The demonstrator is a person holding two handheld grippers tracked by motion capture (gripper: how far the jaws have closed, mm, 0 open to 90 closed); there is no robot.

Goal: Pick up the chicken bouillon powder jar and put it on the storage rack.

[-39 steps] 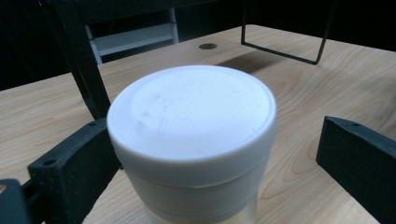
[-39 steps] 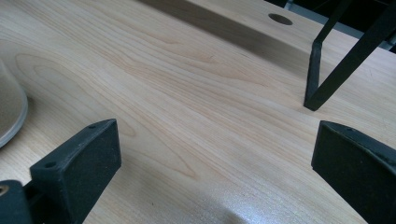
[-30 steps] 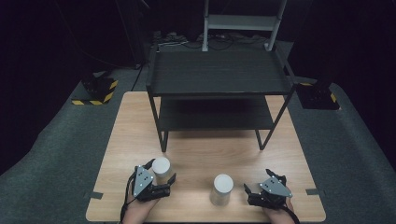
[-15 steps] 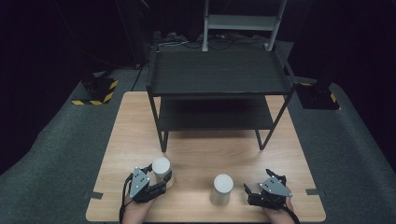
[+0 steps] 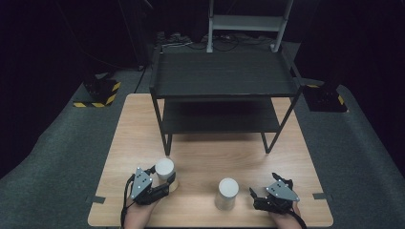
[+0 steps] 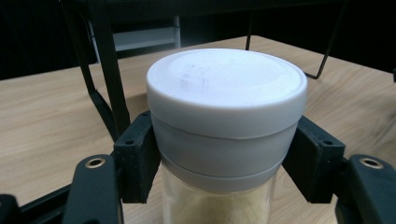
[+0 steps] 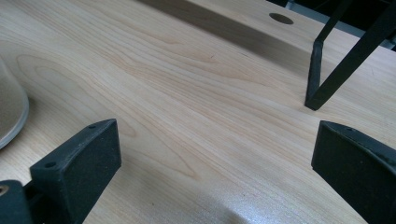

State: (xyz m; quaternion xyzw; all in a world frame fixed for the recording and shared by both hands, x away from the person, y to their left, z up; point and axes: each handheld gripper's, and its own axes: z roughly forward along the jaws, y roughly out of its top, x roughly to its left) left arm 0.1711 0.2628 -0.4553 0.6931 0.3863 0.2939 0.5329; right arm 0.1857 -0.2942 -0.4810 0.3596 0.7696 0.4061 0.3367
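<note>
A clear jar with a white lid [image 5: 165,169] stands on the wooden table [image 5: 210,150] near its front left. My left gripper [image 5: 165,184] is shut on it. In the left gripper view its black pads [image 6: 136,161] press on both sides of the jar [image 6: 226,93] just under the lid, and pale powder shows through the glass. A second white-lidded jar [image 5: 228,193] stands alone at the front middle. My right gripper [image 5: 265,187] rests low at the front right, open, with bare wood between its jaws [image 7: 215,163]. That second jar's base [image 7: 11,112] lies off to its left.
A black two-tier metal rack [image 5: 222,74] stands on the back half of the table, with its front legs [image 7: 322,79] ahead of both grippers. Dark carpet surrounds the table. Bare wood lies between the rack and the jars.
The left gripper's jaws have drawn in onto the jar. Both jars and the right gripper have kept their places.
</note>
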